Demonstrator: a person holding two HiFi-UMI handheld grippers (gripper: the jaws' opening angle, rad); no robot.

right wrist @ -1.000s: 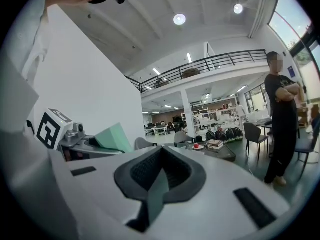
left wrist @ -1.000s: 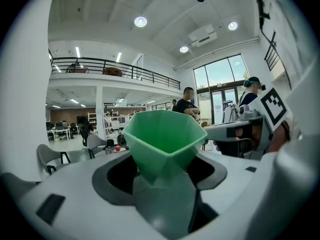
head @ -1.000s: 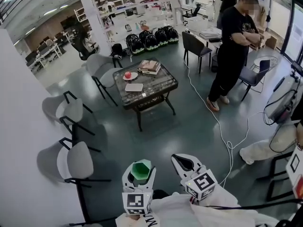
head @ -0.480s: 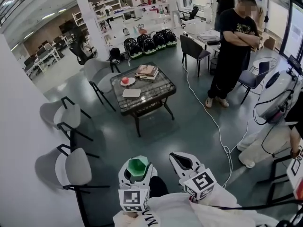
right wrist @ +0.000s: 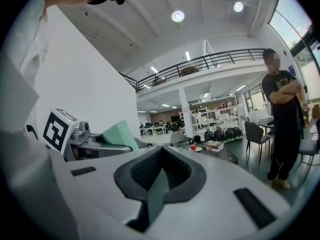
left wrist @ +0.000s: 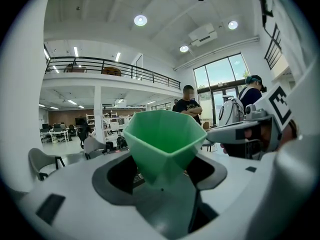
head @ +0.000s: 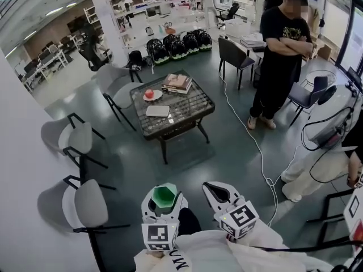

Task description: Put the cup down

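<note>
Barely anything has shifted over the last second. The left tongs (head: 163, 204) have drifted a hair to the left along the bottom of the head view, and the room has slid a touch with the camera.

They're still clamped on the green cup (head: 164, 195). The tongs stand fairly wide around its faceted sides, and it sits mouth-up at bottom center of the frame, up in the air and nowhere near any surface. The right tongs (head: 218, 192) are just beside it on the right, pinched together with nothing in them.

The low glass counter (head: 193, 107) is well apart, up in the middle of the frame. It carries a red apple (head: 150, 93) on a plate and a stack of books (head: 177, 83). A person (head: 281, 50) stands at upper right with arms crossed.
</note>
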